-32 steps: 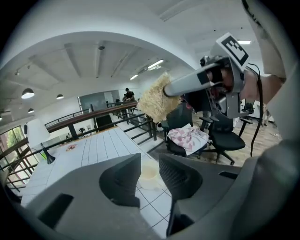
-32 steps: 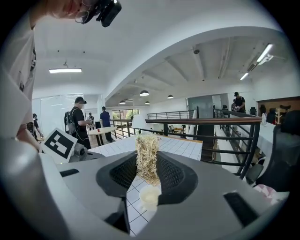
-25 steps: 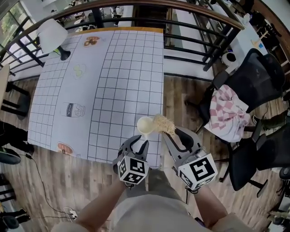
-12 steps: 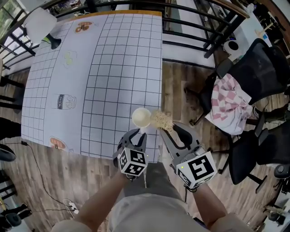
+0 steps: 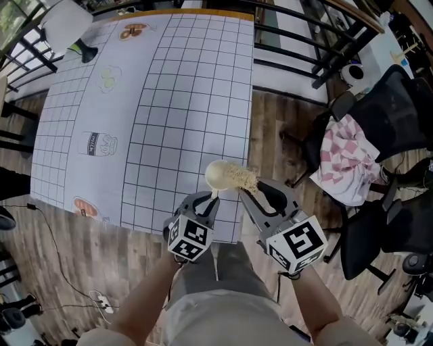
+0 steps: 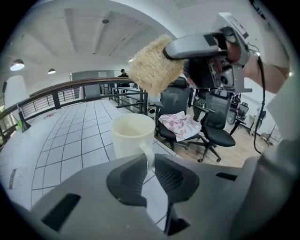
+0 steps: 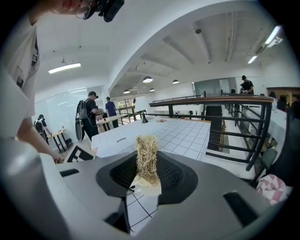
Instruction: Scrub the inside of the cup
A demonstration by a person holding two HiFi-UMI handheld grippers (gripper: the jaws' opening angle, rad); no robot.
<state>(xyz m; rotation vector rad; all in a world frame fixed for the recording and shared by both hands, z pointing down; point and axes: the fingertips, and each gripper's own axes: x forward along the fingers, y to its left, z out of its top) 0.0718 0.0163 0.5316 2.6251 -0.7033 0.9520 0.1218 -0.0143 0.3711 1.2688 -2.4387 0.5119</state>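
Note:
A cream cup (image 5: 216,174) stands near the front edge of the gridded table (image 5: 169,101). Its handle points toward me and sits between the pads of my left gripper (image 5: 210,198), whose jaws have just been closing and now pinch it. In the left gripper view the cup (image 6: 132,136) is upright, its handle in my left gripper (image 6: 151,164). My right gripper (image 5: 252,192) is shut on a straw-coloured fibre scrubber (image 5: 242,180). The scrubber (image 6: 154,65) hangs just above and right of the cup's mouth. The right gripper (image 7: 147,172) view shows the scrubber (image 7: 147,157) squeezed between the pads.
A black office chair draped with a pink checked cloth (image 5: 348,159) stands right of the table on the wooden floor. A white lamp (image 5: 64,20) sits at the table's far left corner. A dark railing (image 5: 304,40) runs beyond the table. People stand far off.
The left jaws have narrowed from wide open onto the cup's handle. Both grippers have sunk a little, and the scrubber now sits closer over the cup's rim.

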